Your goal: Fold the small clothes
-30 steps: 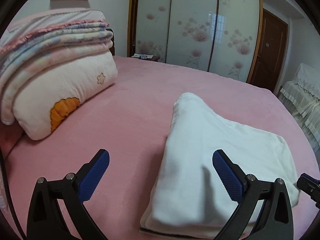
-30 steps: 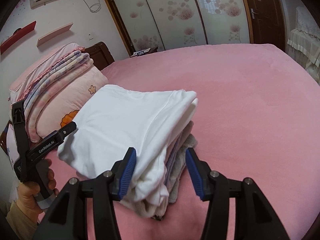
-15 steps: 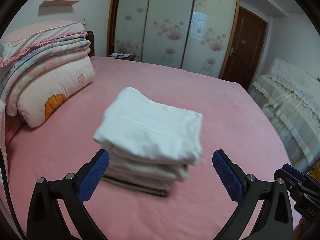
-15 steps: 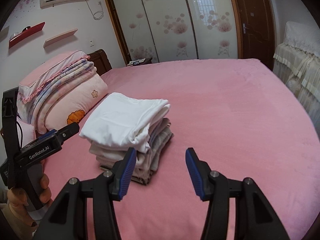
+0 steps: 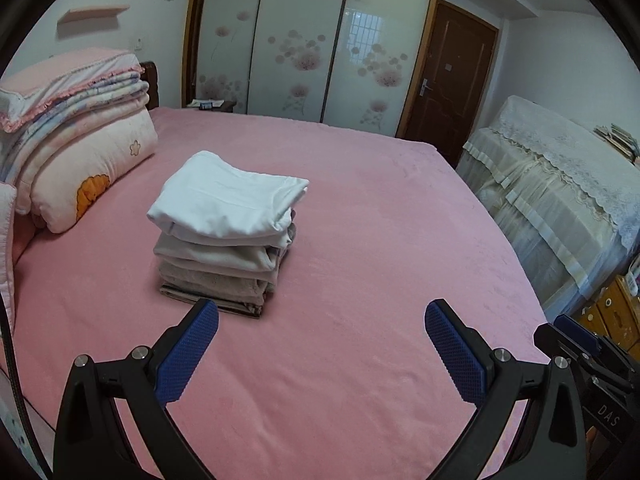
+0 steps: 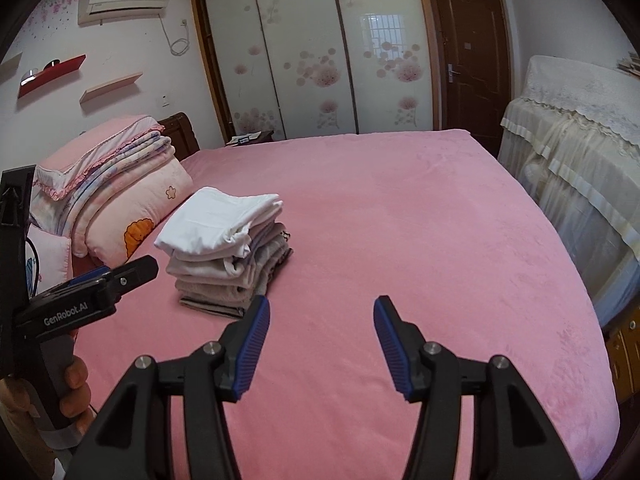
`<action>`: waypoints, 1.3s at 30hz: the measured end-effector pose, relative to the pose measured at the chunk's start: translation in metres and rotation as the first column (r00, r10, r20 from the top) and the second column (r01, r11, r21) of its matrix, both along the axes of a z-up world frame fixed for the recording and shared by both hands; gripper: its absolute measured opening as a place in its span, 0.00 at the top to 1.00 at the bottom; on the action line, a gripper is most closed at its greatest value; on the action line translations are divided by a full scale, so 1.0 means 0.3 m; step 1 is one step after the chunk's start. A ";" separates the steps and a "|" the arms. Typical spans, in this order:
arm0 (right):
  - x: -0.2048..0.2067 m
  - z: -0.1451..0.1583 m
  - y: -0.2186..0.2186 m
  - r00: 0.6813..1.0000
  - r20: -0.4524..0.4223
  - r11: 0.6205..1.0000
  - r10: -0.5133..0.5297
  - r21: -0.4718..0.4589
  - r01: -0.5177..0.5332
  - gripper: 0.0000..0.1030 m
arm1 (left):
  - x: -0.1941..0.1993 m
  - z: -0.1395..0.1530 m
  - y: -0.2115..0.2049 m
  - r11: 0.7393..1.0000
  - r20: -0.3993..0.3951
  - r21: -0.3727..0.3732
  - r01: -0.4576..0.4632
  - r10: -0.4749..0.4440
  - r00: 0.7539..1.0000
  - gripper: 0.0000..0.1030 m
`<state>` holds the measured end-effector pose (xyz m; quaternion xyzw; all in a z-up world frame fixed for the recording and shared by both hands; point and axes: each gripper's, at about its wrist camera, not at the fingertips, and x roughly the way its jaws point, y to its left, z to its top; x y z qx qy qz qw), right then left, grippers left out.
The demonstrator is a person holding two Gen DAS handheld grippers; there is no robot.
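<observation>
stack of folded clothes (image 5: 228, 228) lay on pink bed (image 5: 360, 240), just beside pillow (image 5: 88, 176) | left gripper (image 5: 320, 324) jaws apart, empty | right gripper (image 6: 322, 320) jaws apart, empty, just widened slightly

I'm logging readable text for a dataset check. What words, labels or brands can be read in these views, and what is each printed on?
"GenRobot.AI": on the body of the left gripper, in the right wrist view.
"DAS": on the body of the right gripper, in the left wrist view; cut off at the frame edge.
Air conditioner markings: too small to read.
</observation>
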<state>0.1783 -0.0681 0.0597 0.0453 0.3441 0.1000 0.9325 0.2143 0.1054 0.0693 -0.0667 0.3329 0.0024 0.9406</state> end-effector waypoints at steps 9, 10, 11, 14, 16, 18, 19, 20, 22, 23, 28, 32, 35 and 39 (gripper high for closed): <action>-0.244 -0.032 -0.116 0.998 -0.031 0.999 -0.046 0.018 0.047 0.42 | -0.284 -0.039 -0.145 0.997 -0.020 0.038 0.064 -0.063 0.998 0.00; -0.265 -0.038 -0.127 0.998 -0.036 0.998 -0.053 0.024 0.054 0.41 | -0.318 -0.046 -0.157 0.997 -0.026 0.050 0.060 -0.059 0.998 0.00; -0.292 -0.043 -0.136 0.997 -0.037 0.998 -0.063 0.026 0.064 0.40 | -0.345 -0.049 -0.170 0.997 -0.030 0.064 0.049 -0.047 0.998 0.00; -0.368 -0.059 -0.149 0.995 -0.028 0.995 -0.095 0.021 0.095 0.39 | -0.421 -0.059 -0.201 0.996 -0.035 0.088 0.014 -0.011 0.999 0.00; -0.406 -0.070 -0.151 0.993 -0.031 0.993 -0.110 0.029 0.111 0.37 | -0.459 -0.062 -0.218 0.995 -0.040 0.099 -0.007 0.011 0.999 0.00; -0.436 -0.078 -0.153 0.992 -0.036 0.991 -0.121 0.052 0.123 0.35 | -0.491 -0.064 -0.231 0.995 -0.040 0.094 -0.021 0.025 0.999 0.00; -0.449 -0.082 -0.156 0.991 -0.038 0.990 -0.128 0.057 0.130 0.35 | -0.506 -0.065 -0.235 0.996 -0.037 0.087 -0.026 0.029 0.999 0.00; -0.455 -0.085 -0.157 0.990 -0.038 0.989 -0.133 0.056 0.135 0.35 | -0.513 -0.067 -0.238 0.996 -0.038 0.083 -0.027 0.030 0.999 0.00; -0.470 -0.089 -0.152 0.990 -0.035 0.990 -0.133 0.049 0.135 0.35 | -0.522 -0.076 -0.244 0.996 -0.045 0.083 -0.023 0.027 0.999 0.00; -0.478 -0.091 -0.151 0.991 -0.032 0.990 -0.131 0.045 0.132 0.35 | -0.527 -0.081 -0.251 0.996 -0.050 0.089 -0.021 0.025 0.998 0.00; -0.507 -0.103 -0.131 0.992 -0.014 0.992 -0.129 0.006 0.129 0.35 | -0.539 -0.104 -0.274 0.994 -0.069 0.110 -0.011 0.018 0.997 0.00; -0.510 -0.118 -0.120 0.993 -0.028 0.994 -0.111 -0.003 0.111 0.35 | -0.546 -0.113 -0.295 0.992 -0.078 0.127 -0.004 0.014 0.997 0.01; -0.514 -0.121 -0.132 0.993 -0.029 0.994 -0.112 -0.003 0.112 0.35 | -0.537 -0.115 -0.300 0.991 -0.083 0.131 -0.001 0.012 0.996 0.01; -0.517 -0.121 -0.133 0.993 -0.029 0.994 -0.112 -0.003 0.112 0.35 | -0.538 -0.113 -0.300 0.992 -0.085 0.125 -0.002 0.013 0.996 0.01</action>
